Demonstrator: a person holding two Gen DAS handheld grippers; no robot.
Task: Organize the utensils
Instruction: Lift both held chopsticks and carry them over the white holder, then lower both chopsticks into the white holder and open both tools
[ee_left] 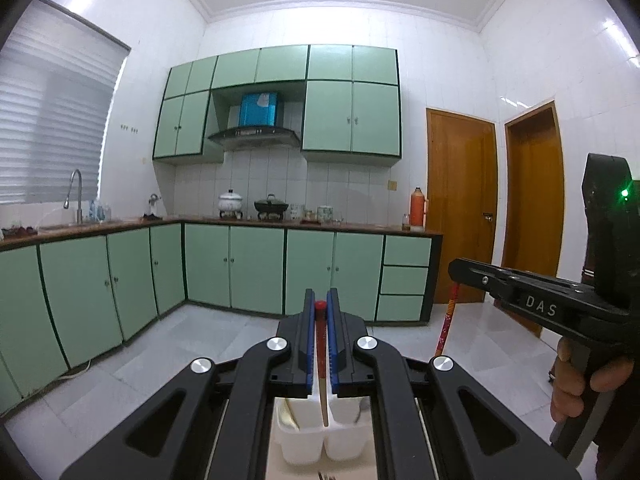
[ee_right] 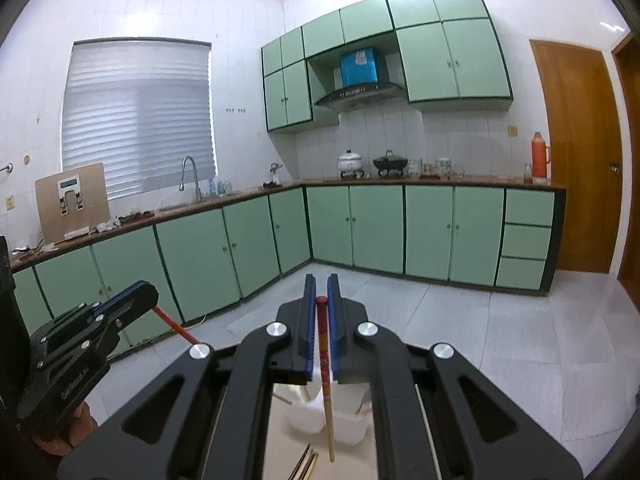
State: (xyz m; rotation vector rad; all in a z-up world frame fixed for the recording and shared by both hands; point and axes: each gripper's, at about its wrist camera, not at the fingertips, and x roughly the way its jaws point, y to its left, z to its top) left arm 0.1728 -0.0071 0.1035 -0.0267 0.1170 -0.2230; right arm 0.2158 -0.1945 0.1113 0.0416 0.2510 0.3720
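Observation:
My left gripper (ee_left: 320, 300) is shut on a red-topped chopstick (ee_left: 321, 344) that hangs down over a white utensil caddy (ee_left: 320, 436). My right gripper (ee_right: 321, 286) is shut on a second red-topped chopstick (ee_right: 325, 360), its tip hanging in front of the same caddy (ee_right: 340, 424). The right gripper shows in the left wrist view (ee_left: 454, 268), with its chopstick (ee_left: 448, 320) below it. The left gripper shows in the right wrist view (ee_right: 148, 290), with its chopstick (ee_right: 176, 326). The caddy holds a few utensils.
More chopsticks (ee_right: 306, 462) lie on the beige table (ee_right: 280, 440) in front of the caddy. A fork tip (ee_left: 326, 476) shows at the bottom edge. Green kitchen cabinets (ee_left: 256, 268), a counter and wooden doors (ee_left: 460, 204) stand far behind.

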